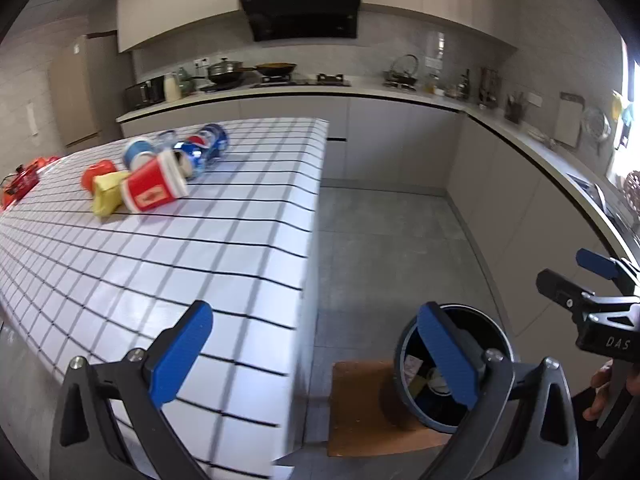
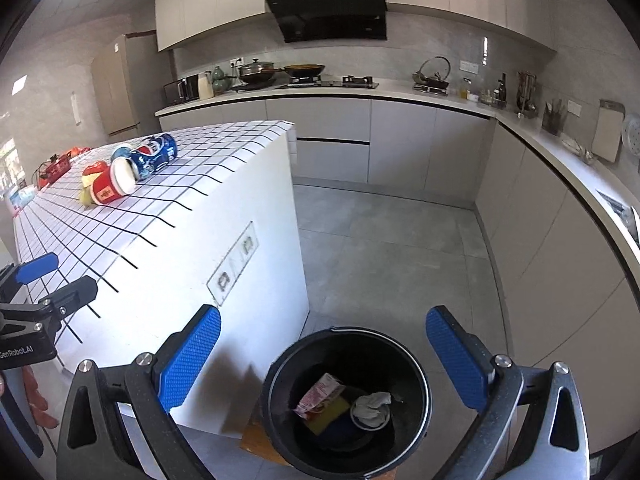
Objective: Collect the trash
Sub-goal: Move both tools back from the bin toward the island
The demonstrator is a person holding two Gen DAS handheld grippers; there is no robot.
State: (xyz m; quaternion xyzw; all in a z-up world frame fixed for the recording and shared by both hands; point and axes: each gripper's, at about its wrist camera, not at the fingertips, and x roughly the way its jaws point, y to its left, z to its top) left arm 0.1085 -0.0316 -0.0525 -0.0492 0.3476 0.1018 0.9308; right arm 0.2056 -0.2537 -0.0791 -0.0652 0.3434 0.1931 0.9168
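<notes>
Black bin (image 2: pixel 346 400) holds trash under spread, empty right gripper (image 2: pixel 323 360); left gripper (image 1: pixel 316 354) spread, empty; cans (image 1: pixel 202 150) on table (image 1: pixel 160 264).

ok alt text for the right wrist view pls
The open right tool hangs empty over a round black trash bucket on the grey floor, already holding a crumpled pink wrapper and a white paper cup. To the left, red and blue cups and cans lie on a white grid-patterned counter.

My left gripper (image 1: pixel 316 360) jaws wide, empty, over grid-cloth table (image 1: pixel 180 264) edge. Red paper cup (image 1: pixel 154 186), Pepsi cans (image 1: pixel 208 146) clustered far end. Black bin (image 1: pixel 452 368) on floor, right.
</notes>
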